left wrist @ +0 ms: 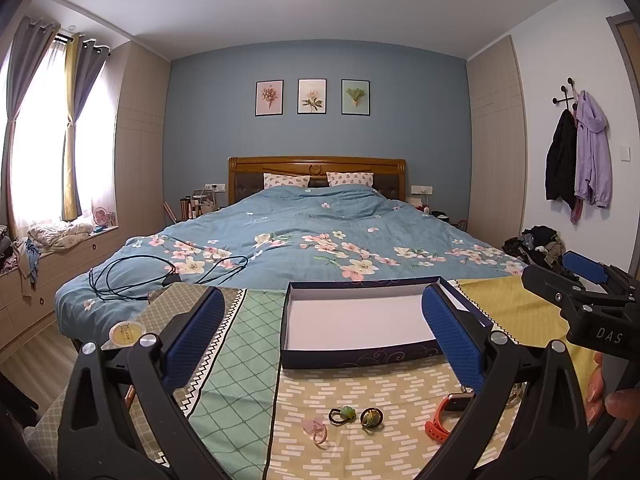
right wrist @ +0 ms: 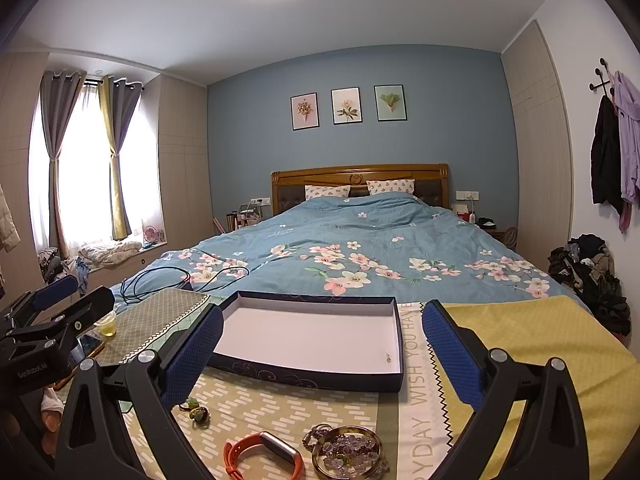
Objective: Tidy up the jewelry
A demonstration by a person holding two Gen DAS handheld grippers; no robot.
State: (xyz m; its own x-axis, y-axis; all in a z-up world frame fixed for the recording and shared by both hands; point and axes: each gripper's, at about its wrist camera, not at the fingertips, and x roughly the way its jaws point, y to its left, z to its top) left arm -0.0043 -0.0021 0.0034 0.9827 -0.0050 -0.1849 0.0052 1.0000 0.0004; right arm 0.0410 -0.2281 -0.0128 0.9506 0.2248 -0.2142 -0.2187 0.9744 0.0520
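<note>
Both tools hover above the table with nothing held. The left gripper [left wrist: 320, 332] has its fingers spread wide; the right gripper [right wrist: 322, 350] is likewise spread wide.

The jewelry lies along the near edge of the patterned cloth [right wrist: 280, 404]. An orange wristband [right wrist: 260, 454] lies flat just beside a bangle [right wrist: 347, 456] that rings a heap of clear and purple beads [right wrist: 348, 446]. Further toward the left edge sit two small beaded rings [left wrist: 356, 416] and a pale pink piece [left wrist: 314, 428].

Handling, as judged: all items are light. The wristband looks rubbery and flexible; pinching across its strap seems safest. The bangle looks rigid and smooth, likely slippery, so take it across the rim. The beads look loose or strung, and may slump or scatter. The small rings are tiny and could roll.

The open box [right wrist: 312, 340] sits mid-table, just behind the items, with its white floor almost bare; only a tiny speck shows near its right corner. Its near wall must be cleared.

A small yellow cup [right wrist: 107, 324] and a phone [right wrist: 90, 346] lie at the left edge, well apart. A cable [left wrist: 160, 276] lies on the bed beyond.
</note>
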